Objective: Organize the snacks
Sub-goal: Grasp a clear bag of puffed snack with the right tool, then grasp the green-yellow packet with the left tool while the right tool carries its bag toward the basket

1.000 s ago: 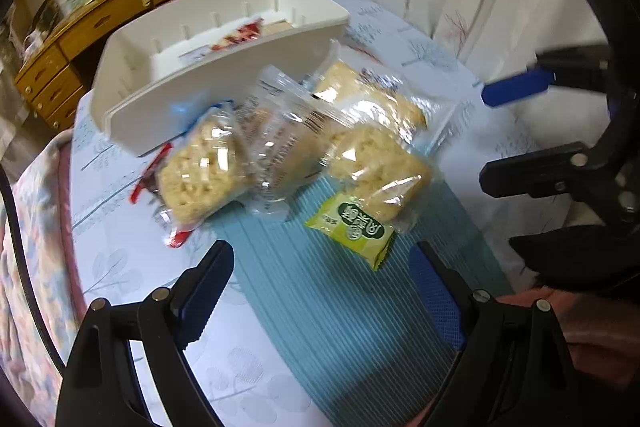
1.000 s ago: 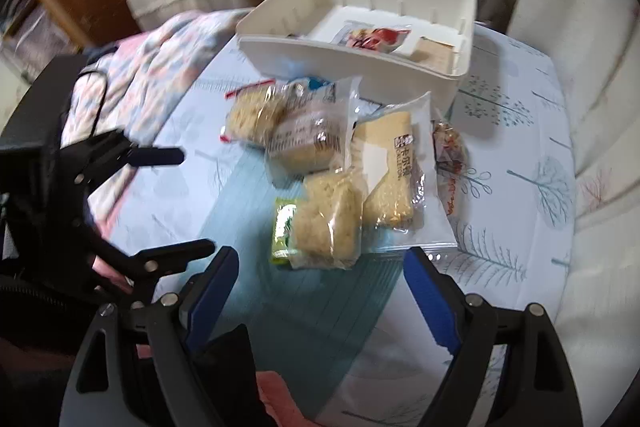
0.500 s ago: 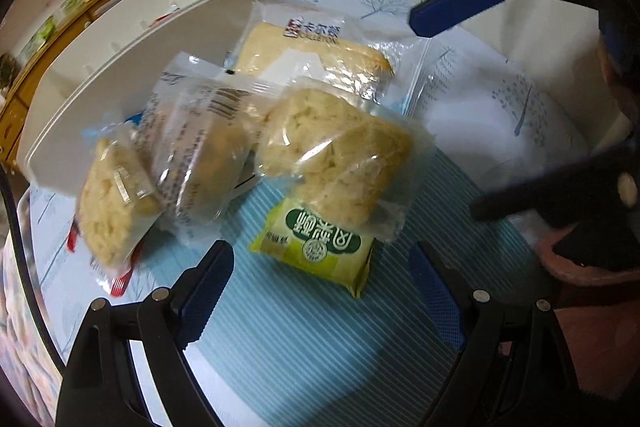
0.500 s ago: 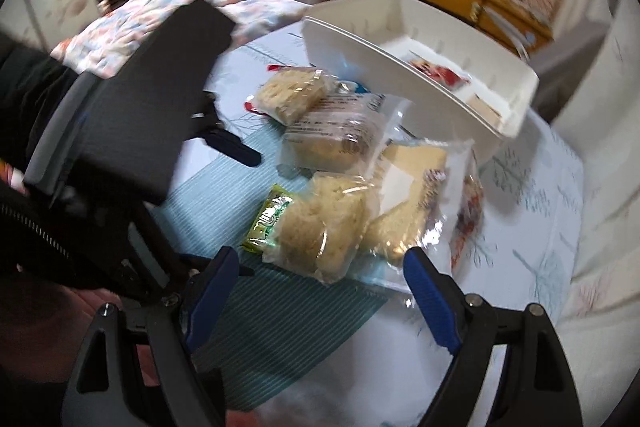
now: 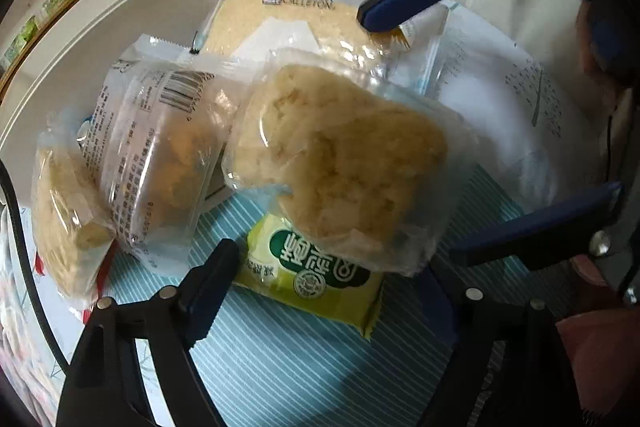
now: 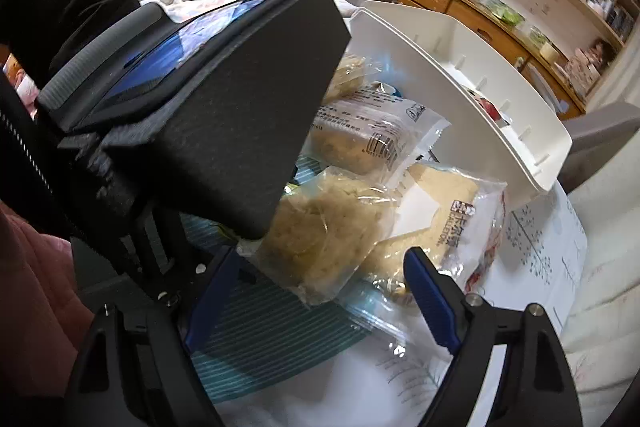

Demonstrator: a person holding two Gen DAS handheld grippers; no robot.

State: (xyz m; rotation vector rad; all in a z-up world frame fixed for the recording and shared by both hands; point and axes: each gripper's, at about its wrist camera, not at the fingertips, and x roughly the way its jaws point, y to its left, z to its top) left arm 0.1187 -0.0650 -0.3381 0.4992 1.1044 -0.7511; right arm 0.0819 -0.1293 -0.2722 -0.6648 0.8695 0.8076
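I hold my left gripper (image 5: pixel 320 271) low over the green snack pack (image 5: pixel 316 267). Its jaws have just been closing a little, but they grab nothing yet. My right gripper (image 6: pixel 320 291) is wide open around the crumbly cake bag (image 6: pixel 324 227), not squeezing. The snacks lie piled beside the white tray (image 6: pixel 460 67), so I think they go in there.

Glossy clear plastic snack wrappers (image 5: pixel 340 163), smooth white, probably plastic, tray (image 6: pixel 460 75)
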